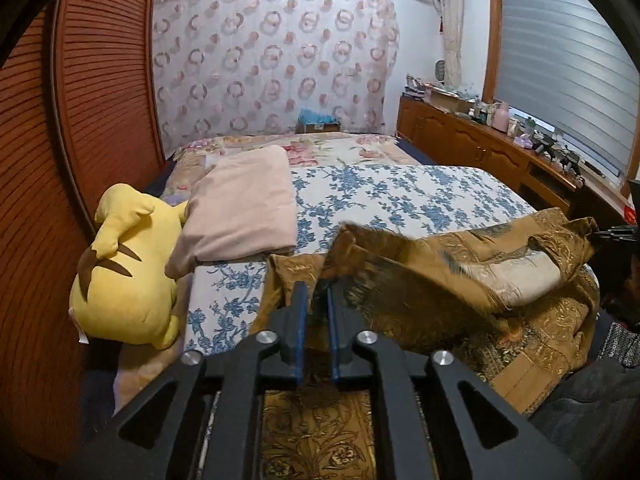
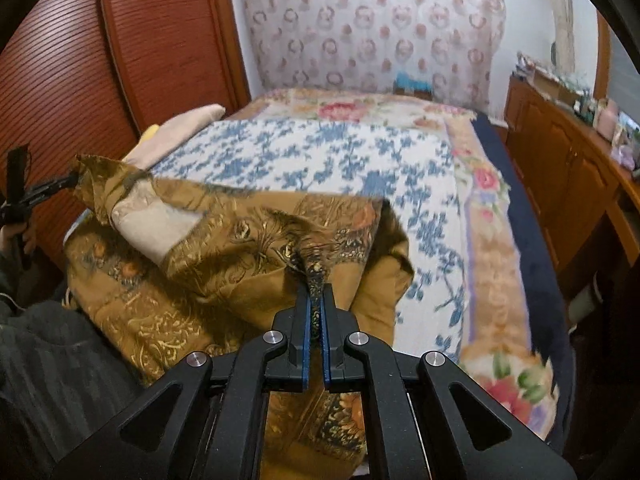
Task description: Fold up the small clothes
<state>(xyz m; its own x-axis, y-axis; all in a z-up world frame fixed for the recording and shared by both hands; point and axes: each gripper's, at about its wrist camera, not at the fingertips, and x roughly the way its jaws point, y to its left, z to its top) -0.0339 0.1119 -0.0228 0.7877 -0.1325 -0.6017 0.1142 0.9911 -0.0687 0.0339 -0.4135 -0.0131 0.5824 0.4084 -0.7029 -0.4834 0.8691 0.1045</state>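
Garment: a gold-brown patterned cloth [image 1: 436,280] with a pale lining patch, lying partly doubled over itself at the near edge of the bed [image 1: 400,196], its upper layer raised off the layer below.
Left tongs [image 1: 316,292]: jaws a narrow gap apart, with dark cloth from the garment's near-left corner between the blue pads; whether the pads press on it cannot be told.
Right tongs [image 2: 316,292]: closed on a bunched fold of the garment's edge, pinched between the pads, towards the bed's near-right side.
Bed cover: white sheet with blue flowers [image 2: 320,152], over a floral quilt [image 2: 496,264] that shows along the right edge and the far end.
Left edge of bed: a folded pink cloth [image 1: 244,204] touching a yellow plush toy [image 1: 124,272], which lies against the wooden louvred door [image 1: 96,80].
Beyond the right edge: a wooden sideboard [image 1: 472,144] crowded with small items, under a window blind [image 1: 568,76].
Person: a hand [image 2: 18,236] on the far gripper's handle, in the right wrist view.
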